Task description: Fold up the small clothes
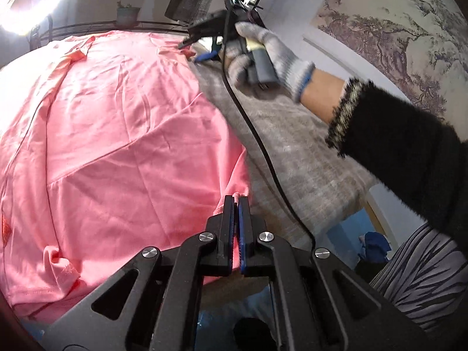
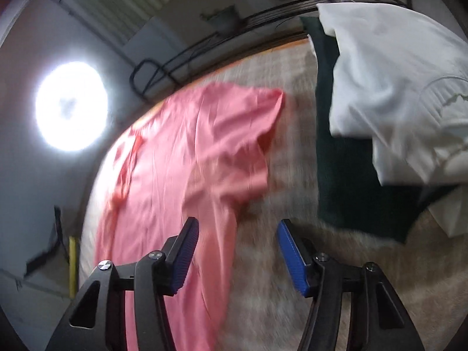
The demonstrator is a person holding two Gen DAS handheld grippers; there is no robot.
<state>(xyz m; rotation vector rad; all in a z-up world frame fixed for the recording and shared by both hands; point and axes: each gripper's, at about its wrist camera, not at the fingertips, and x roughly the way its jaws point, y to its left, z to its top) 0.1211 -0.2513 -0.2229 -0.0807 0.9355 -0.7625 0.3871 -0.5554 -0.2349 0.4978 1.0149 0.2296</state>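
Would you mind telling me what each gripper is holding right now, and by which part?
The left gripper is shut on the pink shirt, pinching its near right edge. The right gripper is open above the shirt and holds nothing.

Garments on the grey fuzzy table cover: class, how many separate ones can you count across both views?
3. A pink cotton T-shirt spread flat at the left; a dark green folded garment at the right; a white garment lying on top of it. Others may be hidden.
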